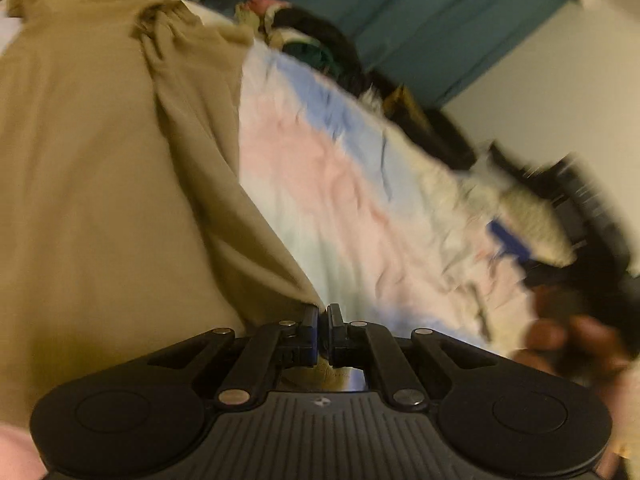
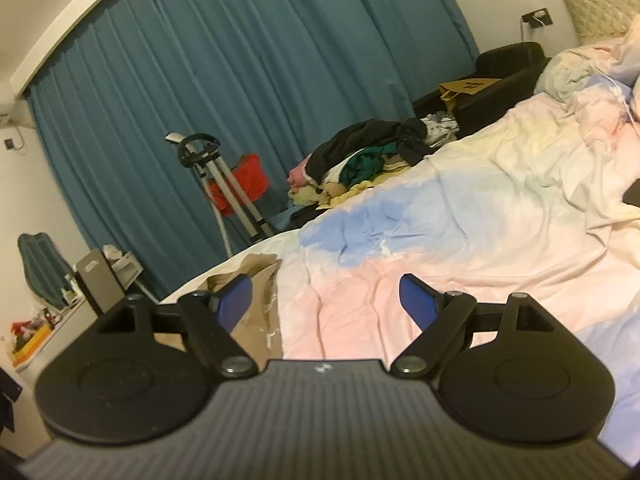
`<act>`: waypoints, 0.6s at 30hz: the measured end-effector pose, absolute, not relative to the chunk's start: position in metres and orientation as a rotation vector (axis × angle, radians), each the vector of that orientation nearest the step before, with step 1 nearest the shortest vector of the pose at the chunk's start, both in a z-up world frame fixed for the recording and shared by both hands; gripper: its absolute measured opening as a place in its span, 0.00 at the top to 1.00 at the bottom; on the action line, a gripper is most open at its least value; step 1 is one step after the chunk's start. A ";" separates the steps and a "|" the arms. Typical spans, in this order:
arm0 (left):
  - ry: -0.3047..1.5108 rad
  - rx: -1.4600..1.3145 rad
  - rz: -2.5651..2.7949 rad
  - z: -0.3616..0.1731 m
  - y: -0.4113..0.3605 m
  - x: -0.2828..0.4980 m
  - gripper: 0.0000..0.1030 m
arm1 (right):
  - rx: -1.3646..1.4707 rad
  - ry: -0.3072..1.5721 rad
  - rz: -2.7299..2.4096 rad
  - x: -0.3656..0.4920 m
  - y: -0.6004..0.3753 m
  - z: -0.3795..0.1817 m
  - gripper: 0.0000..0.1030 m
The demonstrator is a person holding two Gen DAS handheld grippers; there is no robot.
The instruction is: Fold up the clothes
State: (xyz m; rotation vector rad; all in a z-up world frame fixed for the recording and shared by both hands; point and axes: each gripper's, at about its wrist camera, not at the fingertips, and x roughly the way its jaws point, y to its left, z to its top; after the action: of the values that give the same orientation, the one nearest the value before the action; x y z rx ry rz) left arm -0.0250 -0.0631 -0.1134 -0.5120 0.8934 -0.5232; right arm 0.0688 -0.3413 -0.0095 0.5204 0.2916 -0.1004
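- left wrist view: left gripper [image 1: 323, 312] pinches tan garment [image 1: 100, 160] edge; thin hold may slip.
- right gripper [image 2: 326, 300] gapes empty over bedspread [image 2: 460, 220]; unsupported side could bunch.

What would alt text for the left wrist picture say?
The left gripper, jaws shut, pinches the edge of a tan garment lying on a pastel duvet. A clothes pile and teal curtain blur behind.

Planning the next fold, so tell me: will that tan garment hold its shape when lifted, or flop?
Probably flops: the tan garment drapes in soft folds from the shut left gripper. It likely feels light, being thin and gathered into wrinkles.
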 end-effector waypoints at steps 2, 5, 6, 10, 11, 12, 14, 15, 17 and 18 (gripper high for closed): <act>0.907 -0.578 -0.491 -0.117 -0.036 -0.031 0.96 | 0.501 0.306 -0.084 0.072 -0.335 -0.009 0.19; 0.953 -0.642 -0.416 -0.134 -0.001 -0.035 0.96 | 0.469 0.323 -0.058 0.074 -0.325 -0.009 0.19; 0.971 -0.643 -0.383 -0.142 0.007 -0.035 0.96 | 0.455 0.330 -0.049 0.074 -0.321 -0.009 0.19; 1.009 -0.636 -0.309 -0.161 0.025 -0.030 0.96 | 0.394 0.353 -0.022 0.076 -0.306 -0.008 0.20; 1.010 -0.640 -0.314 -0.162 0.025 -0.028 0.96 | 0.381 0.357 -0.017 0.076 -0.302 -0.008 0.20; 1.012 -0.636 -0.322 -0.163 0.024 -0.025 0.96 | 0.371 0.363 -0.012 0.077 -0.299 -0.009 0.20; 1.019 -0.612 -0.331 -0.163 0.019 -0.019 0.95 | 0.354 0.377 -0.005 0.079 -0.294 -0.010 0.20; 1.026 -0.604 -0.332 -0.165 0.016 -0.016 0.88 | 0.346 0.383 -0.001 0.080 -0.291 -0.010 0.20; 1.058 -0.608 -0.336 -0.175 0.006 -0.006 0.68 | 0.329 0.397 0.006 0.083 -0.286 -0.012 0.20; 1.077 -0.613 -0.340 -0.180 0.001 -0.002 0.56 | 0.323 0.403 0.010 0.083 -0.284 -0.012 0.20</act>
State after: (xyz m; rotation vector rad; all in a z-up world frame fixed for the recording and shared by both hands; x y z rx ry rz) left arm -0.0016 0.0012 -0.1798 -0.6129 1.0772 -0.3396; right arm 0.0835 -0.2837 -0.0124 0.3228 0.4026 0.0099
